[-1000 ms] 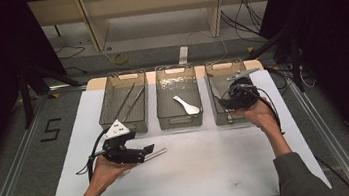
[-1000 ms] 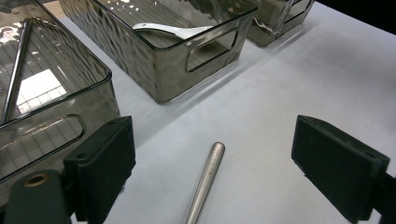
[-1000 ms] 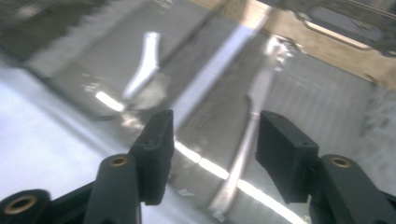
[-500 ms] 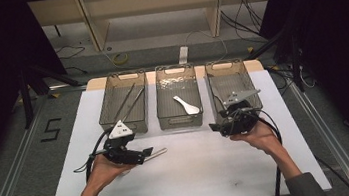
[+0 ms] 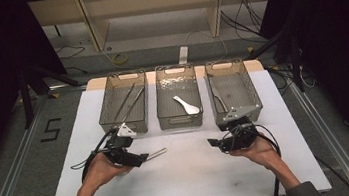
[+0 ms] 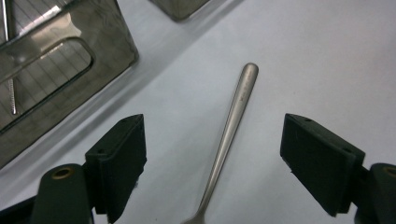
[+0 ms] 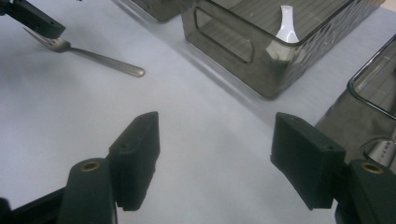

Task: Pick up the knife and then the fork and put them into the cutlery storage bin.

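Observation:
A metal fork [image 5: 157, 153] lies on the white table, its handle pointing right. My left gripper [image 5: 143, 158] is low over it. In the left gripper view the fork's handle [image 6: 233, 121] runs between the two pads [image 6: 123, 154]. The jaws have just been closing a little, but neither pad touches the fork. My right gripper [image 5: 213, 142] hovers in front of the right tray [image 5: 253, 88] and points left. Its jaws have just been opening and nothing is between them [image 7: 215, 158]. The right gripper view shows the fork [image 7: 98, 58] farther off.
Three clear trays stand in a row at the back. The left tray [image 5: 104, 104] holds long thin metal sticks [image 5: 127, 101], the middle tray [image 5: 181, 123] a white spoon [image 5: 187, 105], the right one a knife [image 5: 218, 100]. Bare white table lies between the two grippers.
My right hand came back from over the right tray and down to the table in front of it, with its jaws wider. The left hand stayed put over the fork.

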The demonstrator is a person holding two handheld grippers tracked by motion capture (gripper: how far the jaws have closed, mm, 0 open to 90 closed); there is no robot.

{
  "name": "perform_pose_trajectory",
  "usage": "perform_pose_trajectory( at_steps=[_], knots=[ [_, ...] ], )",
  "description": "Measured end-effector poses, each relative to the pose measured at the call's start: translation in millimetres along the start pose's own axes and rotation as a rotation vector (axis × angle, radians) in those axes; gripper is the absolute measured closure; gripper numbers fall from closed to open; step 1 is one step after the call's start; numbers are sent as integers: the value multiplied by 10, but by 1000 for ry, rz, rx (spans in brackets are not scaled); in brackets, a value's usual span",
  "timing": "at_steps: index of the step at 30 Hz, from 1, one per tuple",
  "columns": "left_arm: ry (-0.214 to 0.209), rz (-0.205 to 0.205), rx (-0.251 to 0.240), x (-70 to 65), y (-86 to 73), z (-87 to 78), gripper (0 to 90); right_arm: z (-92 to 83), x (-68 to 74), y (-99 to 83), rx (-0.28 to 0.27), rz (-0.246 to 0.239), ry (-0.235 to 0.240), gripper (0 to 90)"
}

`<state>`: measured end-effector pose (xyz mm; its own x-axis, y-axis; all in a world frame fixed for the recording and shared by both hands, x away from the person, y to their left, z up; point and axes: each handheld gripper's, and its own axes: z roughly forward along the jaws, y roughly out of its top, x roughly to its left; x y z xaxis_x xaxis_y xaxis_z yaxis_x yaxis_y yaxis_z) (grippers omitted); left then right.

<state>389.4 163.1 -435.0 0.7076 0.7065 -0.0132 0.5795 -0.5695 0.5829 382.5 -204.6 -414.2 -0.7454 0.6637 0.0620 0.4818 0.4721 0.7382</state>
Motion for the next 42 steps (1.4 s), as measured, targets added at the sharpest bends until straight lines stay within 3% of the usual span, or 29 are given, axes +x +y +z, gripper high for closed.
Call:
perform_pose_trajectory(
  at_steps=[7, 12, 18, 23, 28, 31, 42],
  knots=[
    [-9, -11, 57, -1, 15, 19, 263, 16, 65, -78, -23, 5, -6, 308],
    [-3, 20, 88, -19, 27, 51, 298, 18, 126, -126, -15, 2, -8, 305],
    [-8, 26, 137, -18, 44, 91, 347, 9, 184, -165, -7, -4, -10, 297],
    [-28, 19, 173, -7, 45, 142, 411, -18, 198, -203, -8, -1, -11, 297],
    [-42, 41, 217, -30, 77, 192, 471, -25, 209, -236, 0, 0, -4, 297],
    [-30, 62, 244, -32, 104, 216, 517, -14, 220, -243, 6, -3, -2, 297],
    [-47, 70, 318, -15, 103, 318, 645, 2, 254, -246, 13, -13, 9, 297]
  ],
)
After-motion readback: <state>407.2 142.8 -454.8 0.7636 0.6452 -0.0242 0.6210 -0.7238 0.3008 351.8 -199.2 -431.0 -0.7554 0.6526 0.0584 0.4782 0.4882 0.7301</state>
